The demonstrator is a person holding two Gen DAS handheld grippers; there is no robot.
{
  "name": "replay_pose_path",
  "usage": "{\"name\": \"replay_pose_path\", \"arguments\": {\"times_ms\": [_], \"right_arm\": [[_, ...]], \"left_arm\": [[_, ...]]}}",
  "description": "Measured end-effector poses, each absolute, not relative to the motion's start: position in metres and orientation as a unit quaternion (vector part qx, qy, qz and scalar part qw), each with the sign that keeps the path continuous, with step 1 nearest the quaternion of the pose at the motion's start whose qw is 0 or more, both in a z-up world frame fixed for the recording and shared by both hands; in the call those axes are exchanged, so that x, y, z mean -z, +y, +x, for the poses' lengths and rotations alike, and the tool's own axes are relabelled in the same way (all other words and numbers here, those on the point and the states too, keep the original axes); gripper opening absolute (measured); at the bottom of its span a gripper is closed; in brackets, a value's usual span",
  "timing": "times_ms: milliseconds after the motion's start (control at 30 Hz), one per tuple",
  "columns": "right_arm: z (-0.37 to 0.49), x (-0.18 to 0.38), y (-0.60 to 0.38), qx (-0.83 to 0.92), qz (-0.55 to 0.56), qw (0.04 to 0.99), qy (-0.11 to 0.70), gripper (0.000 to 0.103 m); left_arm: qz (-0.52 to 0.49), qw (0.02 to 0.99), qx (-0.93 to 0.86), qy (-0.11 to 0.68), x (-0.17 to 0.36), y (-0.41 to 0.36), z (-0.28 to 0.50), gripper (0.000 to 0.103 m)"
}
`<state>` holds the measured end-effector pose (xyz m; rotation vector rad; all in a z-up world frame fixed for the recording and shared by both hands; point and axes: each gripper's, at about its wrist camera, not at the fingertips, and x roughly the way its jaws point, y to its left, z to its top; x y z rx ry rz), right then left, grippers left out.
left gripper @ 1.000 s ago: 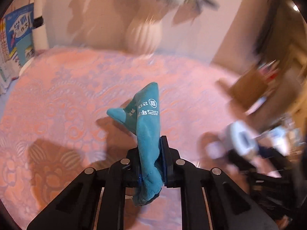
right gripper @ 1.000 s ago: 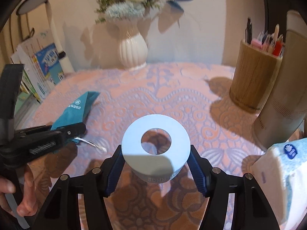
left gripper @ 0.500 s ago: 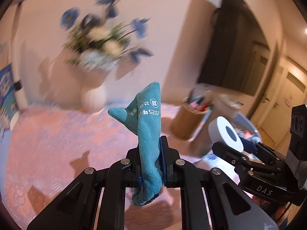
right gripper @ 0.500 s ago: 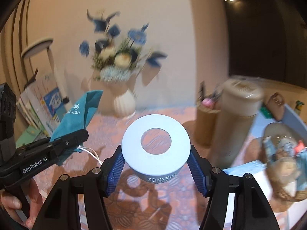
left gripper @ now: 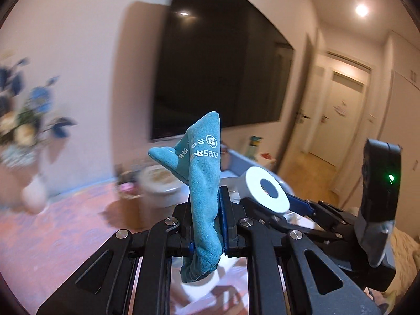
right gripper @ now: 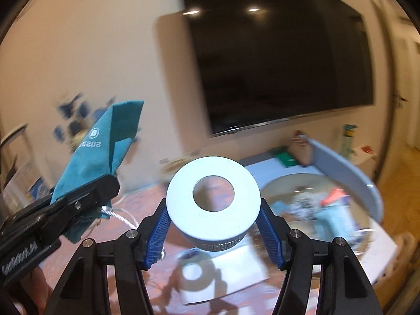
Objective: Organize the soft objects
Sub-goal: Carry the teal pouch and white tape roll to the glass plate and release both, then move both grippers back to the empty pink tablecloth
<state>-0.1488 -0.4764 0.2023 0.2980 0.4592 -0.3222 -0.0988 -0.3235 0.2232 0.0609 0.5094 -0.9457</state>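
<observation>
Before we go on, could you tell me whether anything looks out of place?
The right gripper holds a rigid grey ring marked THERMOS, odd among soft objects; the left gripper holds a teal cloth pouch.

So the teal cloth point(left gripper: 203, 189) I'm carrying is a soft, suede-looking piece, folded over on itself into a long strip. It's standing nearly upright, clear of the table, with one corner flopping off to the left and its bunched lower end hanging below where it's pinched. There's white printing on it, a round logo and some digits that read mirrored from my left camera. My right camera catches the same cloth point(right gripper: 105, 149) off to the left, tilted, with a sharp diagonal fold near the top.

The other item is a pale blue-grey ring point(right gripper: 213, 202), thick and doughnut-shaped with a round hole through the middle, flat face up, lettering embossed on its side wall. It's also up in the air.
</observation>
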Motion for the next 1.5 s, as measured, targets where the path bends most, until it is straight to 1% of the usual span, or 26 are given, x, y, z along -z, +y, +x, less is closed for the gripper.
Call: {"name": "replay_pose_path", "arguments": {"times_ms": [167,267,333,533,633,667,733,767,800,833,1067,1367,1500], "right_arm": [[-0.162,-0.197,-0.560,0.205,0.218,0.927,0.228,0.063],[-0.161,-0.188,-0.594,0.233,0.237,0.914,0.233,0.063],[-0.159,-0.179,-0.615,0.246,0.253,0.904,0.239,0.063],[-0.139,-0.149,-0.658,0.246,0.299,0.884,0.263,0.063],[-0.127,-0.137,-0.671,0.245,0.309,0.876,0.277,0.066],[-0.124,-0.134,-0.674,0.244,0.317,0.873,0.279,0.067],[-0.121,-0.126,-0.680,0.238,0.334,0.868,0.281,0.068],[-0.121,-0.124,-0.682,0.236,0.340,0.866,0.281,0.068],[-0.122,-0.123,-0.682,0.235,0.343,0.865,0.282,0.068],[-0.123,-0.122,-0.682,0.234,0.343,0.865,0.282,0.068],[-0.138,-0.139,-0.651,0.226,0.313,0.881,0.273,0.068],[-0.171,-0.193,-0.584,0.187,0.261,0.917,0.235,0.068],[-0.174,-0.206,-0.547,0.108,0.261,0.929,0.238,0.068]], "left_arm": [[0.043,0.833,0.484,0.265,-0.212,-0.404,-0.100,0.011],[0.056,0.832,0.483,0.269,-0.199,-0.438,-0.097,0.011],[0.055,0.823,0.483,0.292,-0.185,-0.460,-0.085,0.011],[0.070,0.822,0.462,0.326,-0.151,-0.496,-0.060,0.011],[0.080,0.813,0.466,0.341,-0.136,-0.508,-0.051,0.013],[0.088,0.813,0.465,0.341,-0.131,-0.512,-0.052,0.015],[0.111,0.814,0.456,0.342,-0.122,-0.519,-0.052,0.042],[0.116,0.816,0.453,0.341,-0.119,-0.519,-0.052,0.049],[0.120,0.817,0.451,0.340,-0.116,-0.518,-0.053,0.063],[0.119,0.817,0.452,0.336,-0.114,-0.515,-0.056,0.067],[0.130,0.817,0.472,0.304,-0.131,-0.491,-0.085,0.067],[0.117,0.824,0.489,0.262,-0.171,-0.433,-0.124,0.067],[0.094,0.842,0.471,0.243,-0.187,-0.381,-0.134,0.073]]}}
